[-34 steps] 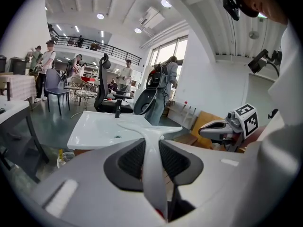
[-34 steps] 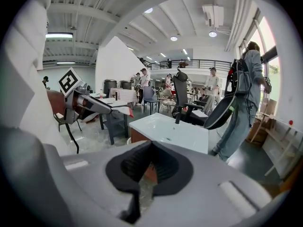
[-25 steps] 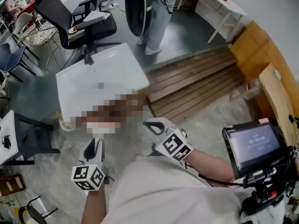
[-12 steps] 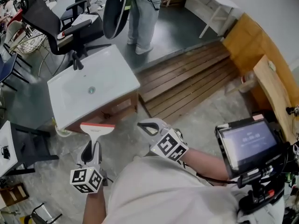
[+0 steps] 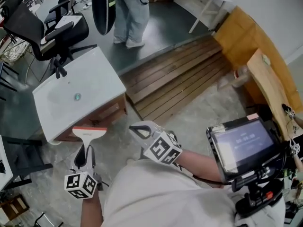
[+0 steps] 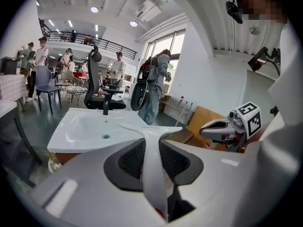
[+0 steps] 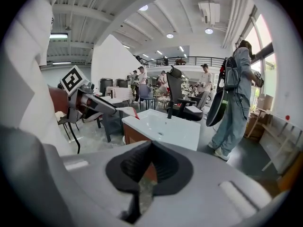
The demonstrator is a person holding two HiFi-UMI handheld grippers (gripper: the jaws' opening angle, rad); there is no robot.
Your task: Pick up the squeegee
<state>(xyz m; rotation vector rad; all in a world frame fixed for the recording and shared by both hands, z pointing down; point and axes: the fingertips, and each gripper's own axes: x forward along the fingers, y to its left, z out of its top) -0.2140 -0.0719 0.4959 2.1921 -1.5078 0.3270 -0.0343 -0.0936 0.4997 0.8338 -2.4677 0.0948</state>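
Fingers of your left gripper (image 5: 86,153) clench the squeegee (image 5: 90,133) by its slim handle, near the washbasin (image 5: 71,98); it looks light, stiff, slippery. Fingers of your right gripper (image 5: 138,129) are clenched, empty.

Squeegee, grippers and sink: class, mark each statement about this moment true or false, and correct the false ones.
1. The left gripper grips the squeegee by its handle. True.
2. The right gripper is open. False: it is shut and empty.
3. The squeegee lies in the sink. False: the left gripper holds it, outside the basin.
4. The sink has a black tap. True.
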